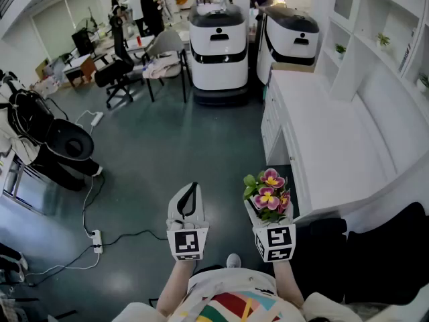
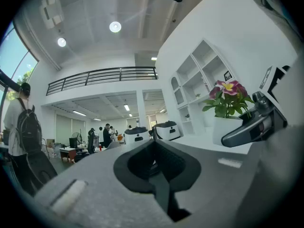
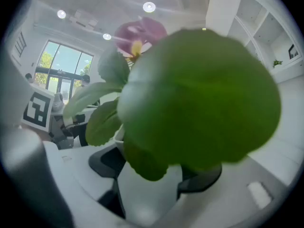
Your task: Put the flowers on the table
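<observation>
The right gripper (image 1: 269, 215), lower centre of the frame, has its fingers clamped on the flowers' (image 1: 269, 189) white pot (image 3: 147, 189), off the white desk (image 1: 335, 146) at right. Placement remains. The left gripper (image 1: 188, 203) has its fingers together and carries nothing.

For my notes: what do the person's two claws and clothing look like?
Both the left claw and right claw have pale grey-white shells with dark inner pads. Each carries a white cube with black square markers. No cables show. The person wears a light top with coloured stripes.
</observation>
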`<move>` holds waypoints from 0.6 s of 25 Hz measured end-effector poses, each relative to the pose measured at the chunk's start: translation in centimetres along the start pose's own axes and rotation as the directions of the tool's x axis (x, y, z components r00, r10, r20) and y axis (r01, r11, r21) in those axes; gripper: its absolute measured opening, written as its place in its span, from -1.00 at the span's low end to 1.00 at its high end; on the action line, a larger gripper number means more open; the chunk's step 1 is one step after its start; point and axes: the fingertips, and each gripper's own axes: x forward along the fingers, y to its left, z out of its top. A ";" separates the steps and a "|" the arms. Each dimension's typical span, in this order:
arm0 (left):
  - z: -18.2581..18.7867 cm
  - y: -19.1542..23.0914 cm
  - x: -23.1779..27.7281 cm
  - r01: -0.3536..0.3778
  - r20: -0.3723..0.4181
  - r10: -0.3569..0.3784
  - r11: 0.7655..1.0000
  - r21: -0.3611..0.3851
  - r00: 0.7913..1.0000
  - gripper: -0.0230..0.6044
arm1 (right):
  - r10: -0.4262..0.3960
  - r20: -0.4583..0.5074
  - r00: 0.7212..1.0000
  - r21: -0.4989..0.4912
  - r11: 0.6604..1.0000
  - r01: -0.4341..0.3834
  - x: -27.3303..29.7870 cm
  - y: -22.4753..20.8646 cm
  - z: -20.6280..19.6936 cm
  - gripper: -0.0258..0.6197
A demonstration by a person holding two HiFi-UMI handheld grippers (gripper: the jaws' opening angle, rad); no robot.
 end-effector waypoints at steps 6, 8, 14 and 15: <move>-0.2 -0.4 0.0 -0.007 0.005 0.007 1.000 0.002 1.000 -0.92 | 0.019 0.014 1.000 0.004 1.000 -0.019 0.4 -0.6 0.1 0.09; -0.2 -0.6 -0.1 -0.007 0.004 0.007 1.000 0.004 1.000 -0.92 | 0.032 0.022 0.999 0.004 0.999 -0.032 0.4 -0.5 0.2 0.09; -0.6 -0.4 0.3 -0.008 -0.003 0.008 1.000 -0.003 1.000 -0.92 | 0.060 0.057 0.997 0.061 0.996 -0.063 0.6 -0.2 0.3 0.09; -0.8 -0.3 0.4 -0.010 -0.004 0.010 1.000 -0.008 1.000 -0.92 | 0.061 0.057 0.996 0.065 0.996 -0.065 0.7 -0.2 0.2 0.09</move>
